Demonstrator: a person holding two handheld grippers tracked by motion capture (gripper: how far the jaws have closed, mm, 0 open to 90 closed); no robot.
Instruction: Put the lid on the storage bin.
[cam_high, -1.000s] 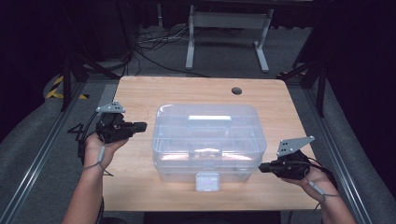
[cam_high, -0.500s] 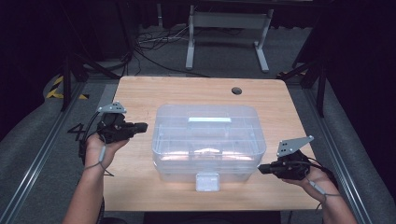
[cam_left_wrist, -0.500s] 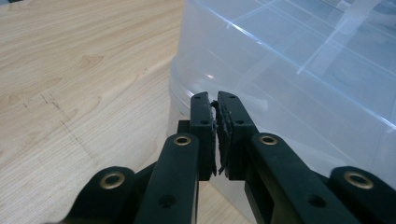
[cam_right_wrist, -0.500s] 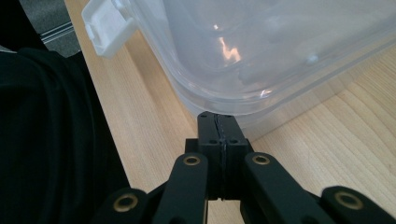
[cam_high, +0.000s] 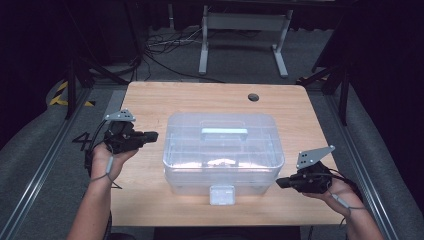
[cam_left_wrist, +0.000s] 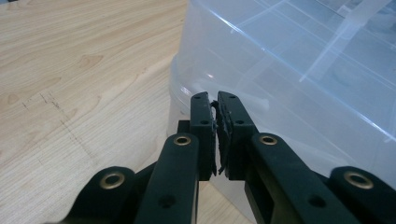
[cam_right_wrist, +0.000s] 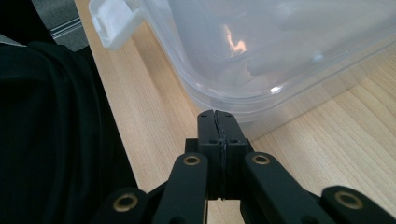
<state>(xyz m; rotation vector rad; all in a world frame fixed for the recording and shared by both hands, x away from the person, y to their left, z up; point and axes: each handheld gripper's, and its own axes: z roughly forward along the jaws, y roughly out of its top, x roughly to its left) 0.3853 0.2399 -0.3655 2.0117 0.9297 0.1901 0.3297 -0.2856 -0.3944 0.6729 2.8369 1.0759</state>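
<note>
A clear plastic box (cam_high: 223, 152) lies lengthwise across the desk (cam_high: 150, 105) between the left hand-held gripper (cam_high: 149, 136) and right hand-held gripper (cam_high: 281, 183), both closed, empty, pointing inward, similarly near.

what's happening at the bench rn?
A person holds a two-jaw gripper in each hand beside a clear plastic storage box on the wooden table. The left gripper and right gripper both point at the box, jaws shut and empty. The lid is on, with the front latch down.
</note>
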